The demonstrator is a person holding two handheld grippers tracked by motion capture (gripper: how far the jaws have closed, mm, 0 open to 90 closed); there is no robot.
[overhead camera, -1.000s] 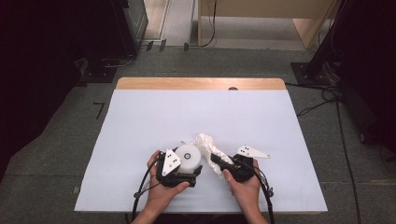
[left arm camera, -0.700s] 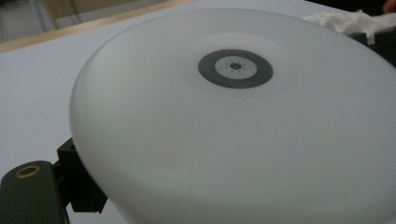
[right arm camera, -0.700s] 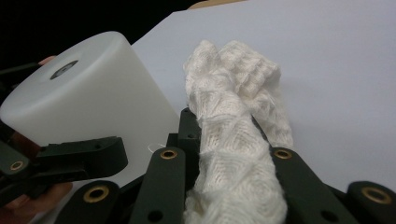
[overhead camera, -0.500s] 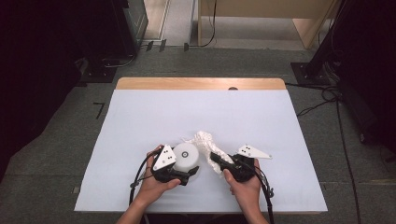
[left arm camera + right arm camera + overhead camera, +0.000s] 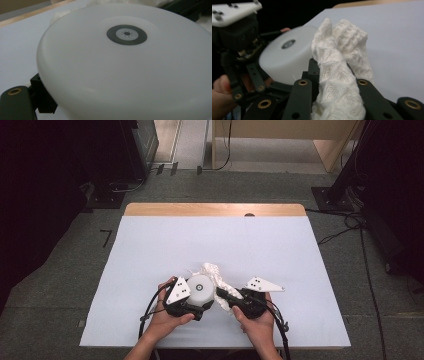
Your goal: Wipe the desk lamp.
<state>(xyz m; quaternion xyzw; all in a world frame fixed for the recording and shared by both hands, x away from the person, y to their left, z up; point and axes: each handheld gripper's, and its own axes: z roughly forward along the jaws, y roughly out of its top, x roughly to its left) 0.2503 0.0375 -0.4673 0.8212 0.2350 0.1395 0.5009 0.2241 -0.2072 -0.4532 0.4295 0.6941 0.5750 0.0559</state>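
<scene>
White knitted cloth (image 5: pixel 337 82) is sitting pinched in the right gripper (image 5: pixel 231 296)'s closed jaws, unmoved, while the left gripper (image 5: pixel 196 306), gripping the round white device (image 5: pixel 201 288), is easing toward nine o'clock on the bench (image 5: pixel 150 250), separating them.

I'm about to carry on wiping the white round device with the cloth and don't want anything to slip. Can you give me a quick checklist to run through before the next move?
1. Right gripper clamped on the white cloth: ok, the cloth is bunched between its jaws.
2. Left gripper gripping the white round device: cannot tell; the device sits at its jaws, but the pads are hidden.
3. Cloth reaching the device: ok, in the right gripper view its free end lies against the device's side.
4. Device's top face turned up: ok, the grey ring mark faces up.
5. Table around the work free of other things: ok.
</scene>
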